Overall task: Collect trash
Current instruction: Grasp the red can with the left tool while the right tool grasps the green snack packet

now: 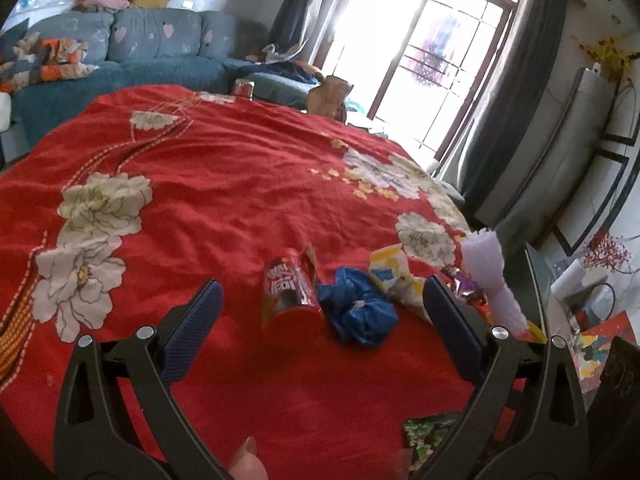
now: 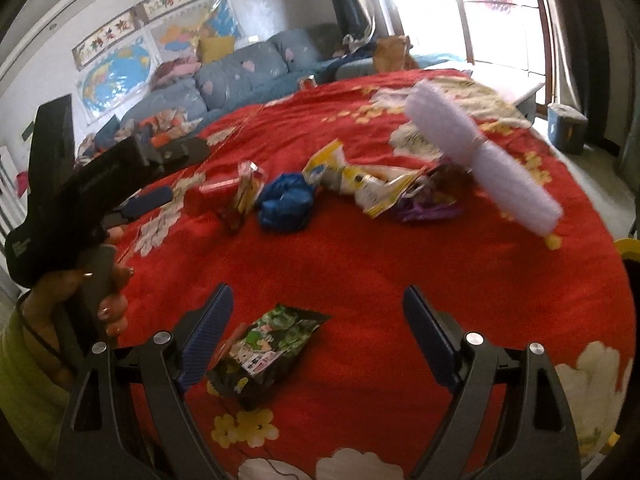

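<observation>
Both grippers are over the red flowered cloth [image 1: 224, 184] and both are empty. The left gripper [image 1: 320, 300] has its jaws spread wide, nothing between the pads, pointing at a red snack cup [image 1: 288, 300] lying on its side. Touching the cup's right side is a crumpled blue bag [image 1: 360, 308], and just right of that a yellow-and-white wrapper [image 1: 394, 280].

Over to the right gripper [image 2: 318, 304]: jaws wide apart too, gripping nothing. A green-and-black snack packet [image 2: 264, 354] lies flat on the cloth, close against the left pad and partly in the gap; whether they touch I cannot tell.

Further along, the wrapper meets a purple foil wrapper [image 2: 424, 208], and a pale lilac bundle tied at the middle [image 2: 480, 152] slants over the right end of the row. From the right wrist view, the left hand [image 2: 72, 304] grips its tool at the left, low over the cloth.

Room to move: a broad bare stretch of red separates the packet from the row of trash, and more open cloth runs beyond toward the blue sofa [image 1: 132, 52]. On the right the cloth's edge curves away close behind the bundle, with floor below.
</observation>
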`<state>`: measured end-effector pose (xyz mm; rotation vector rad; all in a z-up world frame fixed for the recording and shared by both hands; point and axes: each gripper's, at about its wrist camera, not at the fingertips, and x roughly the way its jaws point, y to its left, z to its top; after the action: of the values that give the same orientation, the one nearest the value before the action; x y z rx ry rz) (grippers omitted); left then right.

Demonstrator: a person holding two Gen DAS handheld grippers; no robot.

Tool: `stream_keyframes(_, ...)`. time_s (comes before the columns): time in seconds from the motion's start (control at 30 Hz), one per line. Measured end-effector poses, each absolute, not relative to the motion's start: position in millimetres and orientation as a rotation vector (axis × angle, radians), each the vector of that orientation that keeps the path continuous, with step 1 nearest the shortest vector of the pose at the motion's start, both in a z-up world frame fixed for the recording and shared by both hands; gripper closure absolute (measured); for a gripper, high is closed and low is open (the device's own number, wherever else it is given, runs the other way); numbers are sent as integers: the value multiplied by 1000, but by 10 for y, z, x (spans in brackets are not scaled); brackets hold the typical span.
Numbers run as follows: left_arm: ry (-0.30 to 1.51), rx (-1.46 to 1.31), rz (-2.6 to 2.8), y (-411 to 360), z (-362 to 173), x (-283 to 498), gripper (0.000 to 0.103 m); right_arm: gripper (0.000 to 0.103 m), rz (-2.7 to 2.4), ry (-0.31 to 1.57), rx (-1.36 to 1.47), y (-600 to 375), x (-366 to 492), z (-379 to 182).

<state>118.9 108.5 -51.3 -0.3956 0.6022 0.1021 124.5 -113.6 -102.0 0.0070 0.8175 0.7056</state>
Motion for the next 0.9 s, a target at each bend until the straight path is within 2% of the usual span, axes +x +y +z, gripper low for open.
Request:
stream_keyframes(0.07,612,-400,103,1089,-556,1195,13,20,715,831,4,-1107,1250,-1058)
stream_keyframes(0.23,628,-415,100,1119,-624,1216,31,25,739,880,9,-1052,1263,-1158)
stream_keyframes(0.3,639,-426,101,1131,-660,1231,35,28,745,899,10,-1041,1263,-1210)
stream_keyframes(0.4,650,-449,103,1150,-713,1231,47,33,761,897,-3,-1022,1232,-1218)
stream_keyframes(0.53,661,-456,109,1154,-752,1241,66,56,796,910,-8,-981,1207,-1251)
stream_keyframes(0.57,660,-457,109,1153,-747,1237,69,67,803,909,-6,-980,1200,-1251)
stream_keyframes(0.6,657,-458,107,1155,-745,1232,71,73,808,911,-4,-986,1197,-1254)
stream_keyframes(0.77,630,-458,102,1160,-702,1205,72,82,796,893,13,-1038,1190,-1219)
stream_keyframes(0.83,612,-459,101,1173,-661,1190,72,90,796,885,17,-1036,1188,-1214)
stream_keyframes(0.9,597,-458,97,1182,-618,1173,73,91,794,879,18,-1046,1184,-1210)
